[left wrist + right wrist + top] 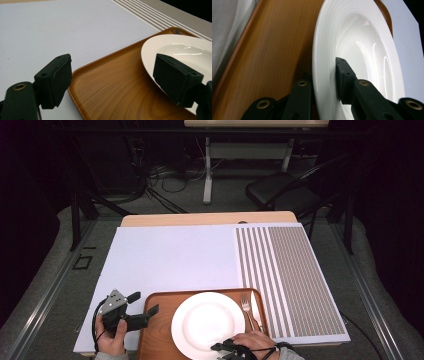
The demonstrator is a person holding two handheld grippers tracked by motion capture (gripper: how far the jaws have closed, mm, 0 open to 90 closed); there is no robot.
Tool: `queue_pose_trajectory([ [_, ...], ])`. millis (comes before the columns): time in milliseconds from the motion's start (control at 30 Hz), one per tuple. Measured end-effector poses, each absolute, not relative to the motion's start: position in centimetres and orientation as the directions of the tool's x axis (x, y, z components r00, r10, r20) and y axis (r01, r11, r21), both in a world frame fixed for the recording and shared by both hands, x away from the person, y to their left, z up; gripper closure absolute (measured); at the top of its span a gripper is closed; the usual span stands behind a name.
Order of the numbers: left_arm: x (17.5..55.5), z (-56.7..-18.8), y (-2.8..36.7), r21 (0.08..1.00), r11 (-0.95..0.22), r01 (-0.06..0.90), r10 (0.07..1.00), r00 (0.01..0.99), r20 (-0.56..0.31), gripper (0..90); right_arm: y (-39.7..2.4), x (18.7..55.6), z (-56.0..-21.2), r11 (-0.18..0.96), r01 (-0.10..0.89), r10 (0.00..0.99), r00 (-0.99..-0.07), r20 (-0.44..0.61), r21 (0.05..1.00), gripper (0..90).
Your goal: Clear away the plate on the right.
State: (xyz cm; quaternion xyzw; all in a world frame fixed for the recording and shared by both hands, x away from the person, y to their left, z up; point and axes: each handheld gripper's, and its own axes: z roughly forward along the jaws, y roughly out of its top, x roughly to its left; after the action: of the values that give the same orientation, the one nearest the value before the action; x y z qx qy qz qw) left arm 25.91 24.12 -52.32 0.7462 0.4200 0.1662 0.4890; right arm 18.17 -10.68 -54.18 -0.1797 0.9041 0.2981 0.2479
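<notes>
A white plate (207, 322) lies flat on a brown wooden tray (155, 330) at the table's near edge. A fork (246, 307) and a knife (255, 307) rest on the tray to the right of the plate. My right gripper (222, 347) sits at the plate's near rim. In the right gripper view, the right gripper (324, 72) has one jaw over the plate (362, 45) rim and one under it, above the tray (269, 50), and stands loose. My left gripper (144, 303) stands open at the tray's left edge. In the left gripper view, the left gripper (113, 72) straddles the tray's corner (112, 82), with the plate (180, 47) to its right.
A white mat (170, 255) with a grey striped band (290, 275) on its right covers the table. Beyond the table stand a black folding chair (280, 190) and a white desk leg (207, 170). A person's hands hold both grippers at the bottom edge.
</notes>
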Motion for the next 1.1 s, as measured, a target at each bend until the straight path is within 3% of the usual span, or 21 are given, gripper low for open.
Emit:
queue_pose_trajectory([
  [500, 25.9, -52.3, 24.2, 0.870, -0.168, 0.464, 0.791, 0.590, -0.162, 16.0, -10.5, 18.1, -54.9, 0.761, -0.456, -0.198, -0.841, -0.503, 0.462, 65.7],
  [800, 25.9, -52.3, 24.2, 0.870, -0.169, 0.463, 0.790, 0.591, -0.161, 16.0, -10.7, 18.2, -54.7, 0.749, -0.437, -0.192, -0.863, -0.467, 0.498, 53.4],
  [1100, 25.8, -52.2, 24.2, 0.871, -0.173, 0.460, 0.790, 0.593, -0.157, 16.0, -11.5, 18.8, -53.3, 0.685, -0.371, -0.153, -0.915, -0.375, 0.627, 47.0],
])
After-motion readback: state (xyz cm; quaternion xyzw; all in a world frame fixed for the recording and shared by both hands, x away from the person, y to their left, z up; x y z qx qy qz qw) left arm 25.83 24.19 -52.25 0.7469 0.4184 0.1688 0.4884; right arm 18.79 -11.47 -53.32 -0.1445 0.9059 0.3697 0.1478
